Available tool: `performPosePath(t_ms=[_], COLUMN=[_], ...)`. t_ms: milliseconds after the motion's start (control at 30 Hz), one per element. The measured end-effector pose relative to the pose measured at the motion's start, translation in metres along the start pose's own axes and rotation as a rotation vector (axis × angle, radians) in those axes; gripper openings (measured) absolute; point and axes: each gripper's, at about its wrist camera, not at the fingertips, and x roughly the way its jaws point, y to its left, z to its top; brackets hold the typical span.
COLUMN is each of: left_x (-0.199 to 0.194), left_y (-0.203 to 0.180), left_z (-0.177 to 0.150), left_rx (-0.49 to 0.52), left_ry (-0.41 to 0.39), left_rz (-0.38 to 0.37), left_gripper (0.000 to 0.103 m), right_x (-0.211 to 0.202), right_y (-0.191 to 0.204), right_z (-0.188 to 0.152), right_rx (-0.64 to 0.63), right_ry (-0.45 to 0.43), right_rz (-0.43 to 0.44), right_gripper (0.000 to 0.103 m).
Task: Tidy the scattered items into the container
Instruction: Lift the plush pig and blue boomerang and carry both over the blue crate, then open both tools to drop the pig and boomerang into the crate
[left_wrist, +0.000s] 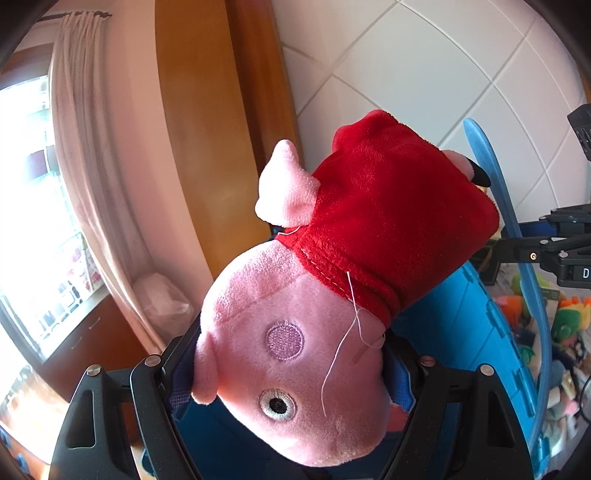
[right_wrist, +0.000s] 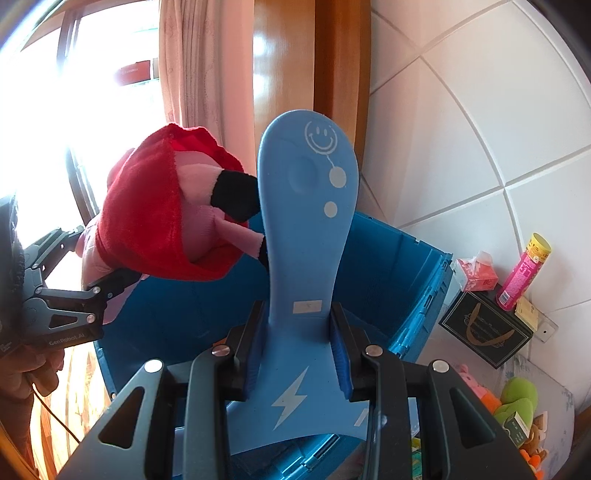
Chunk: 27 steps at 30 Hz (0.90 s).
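Note:
My left gripper (left_wrist: 291, 373) is shut on a pink plush pig (left_wrist: 295, 369) in a red dress, gripping its head; the pig hangs over the blue crate (left_wrist: 465, 332). In the right wrist view the pig (right_wrist: 155, 214) is at the left, held by the left gripper (right_wrist: 110, 284) above the crate (right_wrist: 388, 266). My right gripper (right_wrist: 299, 347) is shut on a flat blue insole-shaped piece (right_wrist: 306, 221) with a smiley face and a lightning bolt, upright over the crate. Its edge shows in the left wrist view (left_wrist: 491, 177).
Beside the crate lie a black box (right_wrist: 484, 332), a pink tube (right_wrist: 522, 273), a red tissue pack (right_wrist: 476, 277) and several plush toys (right_wrist: 517, 402). Behind are a white tiled wall (right_wrist: 480, 110), a wooden door frame (right_wrist: 288, 66) and a curtain (left_wrist: 85, 147).

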Motion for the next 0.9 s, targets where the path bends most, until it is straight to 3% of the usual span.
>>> performPosePath(t_ms=[433, 500, 533, 600, 633, 900], left_x=[0.013, 0.014, 0.015, 0.016, 0.017, 0.014], left_y=[0.012, 0.012, 0.011, 0.010, 0.010, 0.014], left_z=[0.001, 0.000, 0.001, 0.002, 0.003, 0.003], left_rx=[0.006, 0.012, 0.013, 0.015, 0.013, 0.000], left_ry=[0.006, -0.003, -0.004, 0.006, 0.008, 0.009], left_rz=[0.002, 0.008, 0.005, 0.006, 0.010, 0.020], left_gripper=[0.083, 0.089, 0.097, 0.103, 0.103, 0.103], right_x=[0.024, 0.025, 0.026, 0.028, 0.028, 0.021], right_y=[0.013, 0.014, 0.015, 0.016, 0.015, 0.007], right_z=[0.007, 0.007, 0.008, 0.008, 0.007, -0.002], right_rx=[-0.007, -0.009, -0.013, -0.014, -0.007, 0.036], right_ry=[0.018, 0.007, 0.002, 0.003, -0.004, 0.005], right_rz=[0.019, 0.028, 0.027, 0.010, 0.009, 0.008], right_gripper=[0.033, 0.033, 0.035, 0.084, 0.103, 0.103])
